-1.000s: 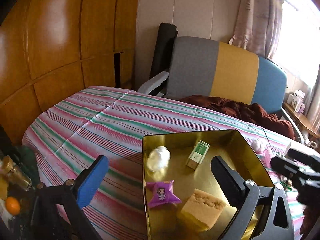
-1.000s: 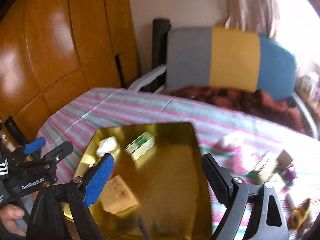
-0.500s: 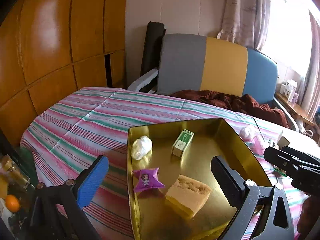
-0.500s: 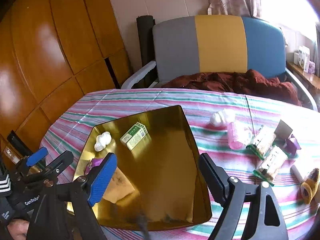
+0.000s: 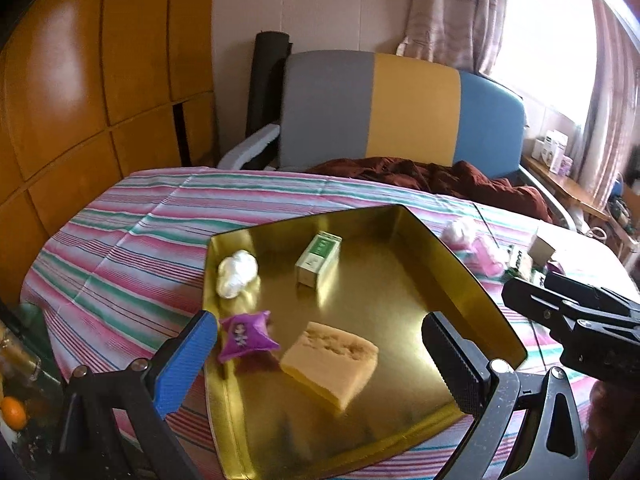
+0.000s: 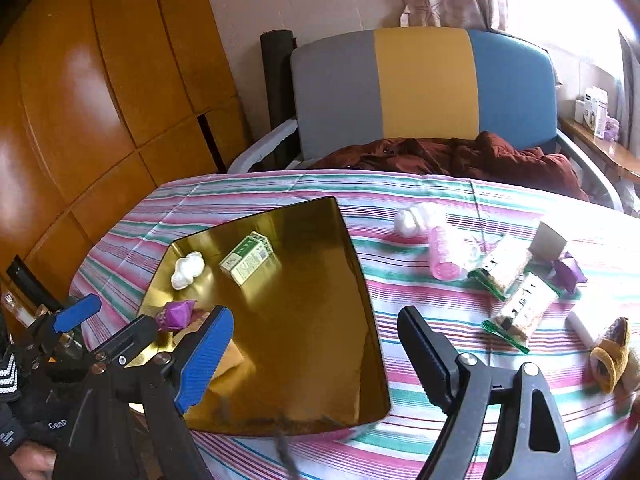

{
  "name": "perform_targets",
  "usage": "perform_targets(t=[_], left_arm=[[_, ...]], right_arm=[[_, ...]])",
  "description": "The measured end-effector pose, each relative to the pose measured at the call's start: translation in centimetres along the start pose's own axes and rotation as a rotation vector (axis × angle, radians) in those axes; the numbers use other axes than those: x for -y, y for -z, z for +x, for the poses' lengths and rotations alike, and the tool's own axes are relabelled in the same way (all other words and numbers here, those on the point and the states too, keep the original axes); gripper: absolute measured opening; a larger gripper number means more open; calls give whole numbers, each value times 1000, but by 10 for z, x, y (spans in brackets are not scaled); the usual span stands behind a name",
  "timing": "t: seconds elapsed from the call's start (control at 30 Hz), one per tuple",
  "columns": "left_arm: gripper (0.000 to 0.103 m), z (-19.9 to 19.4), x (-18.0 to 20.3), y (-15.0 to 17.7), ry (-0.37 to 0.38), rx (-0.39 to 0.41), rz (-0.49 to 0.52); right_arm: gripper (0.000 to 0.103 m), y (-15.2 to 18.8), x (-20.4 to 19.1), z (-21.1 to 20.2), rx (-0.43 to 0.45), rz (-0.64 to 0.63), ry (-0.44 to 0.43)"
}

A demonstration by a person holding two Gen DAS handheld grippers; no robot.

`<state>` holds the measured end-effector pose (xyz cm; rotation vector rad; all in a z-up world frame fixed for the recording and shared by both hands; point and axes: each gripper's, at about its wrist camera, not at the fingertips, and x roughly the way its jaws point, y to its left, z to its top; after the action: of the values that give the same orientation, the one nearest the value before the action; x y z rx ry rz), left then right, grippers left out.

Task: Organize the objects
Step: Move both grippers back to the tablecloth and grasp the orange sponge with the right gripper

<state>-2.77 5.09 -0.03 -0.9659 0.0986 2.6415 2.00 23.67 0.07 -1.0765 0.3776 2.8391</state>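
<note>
**Sorting partly done: four items in tray, rest loose on tabletop**

Gold tray sits on the striped tabletop and holds four things. In the left wrist view: a white cotton wad at about 10 o'clock of the tray, a green-and-white box at 12 o'clock, a purple wrapped sweet at 8 o'clock against the left rim, and a yellow sponge block near the centre, toward 6 o'clock. All four lie apart from each other.

Left claw is wide open, empty, poised low over the near half of the tray; sweet and sponge lie between its fingers but untouched. Right claw is likewise wide open and empty, over the tray's right edge.

Still outside the tray, at 2–3 o'clock from it in the right wrist view: a second white wad, a pink roller, two green-edged snack packets, a small cardboard box, a purple sweet, a white stick-like item and a yellow-brown soft item, identity unclear.

Judgement: roughly a third in. Remaining pieces sit nearer the right claw, which looks the likelier to collect them.
</note>
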Motion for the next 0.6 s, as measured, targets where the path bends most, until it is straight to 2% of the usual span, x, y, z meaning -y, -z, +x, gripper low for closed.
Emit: perform_targets(t=[0.37, 0.6], left_arm=[[103, 8, 21, 7, 50, -54, 49], [103, 13, 36, 9, 99, -75, 81]], right_arm=[[86, 7, 31, -7, -17, 49, 46], [86, 18, 76, -19, -54, 121, 128]])
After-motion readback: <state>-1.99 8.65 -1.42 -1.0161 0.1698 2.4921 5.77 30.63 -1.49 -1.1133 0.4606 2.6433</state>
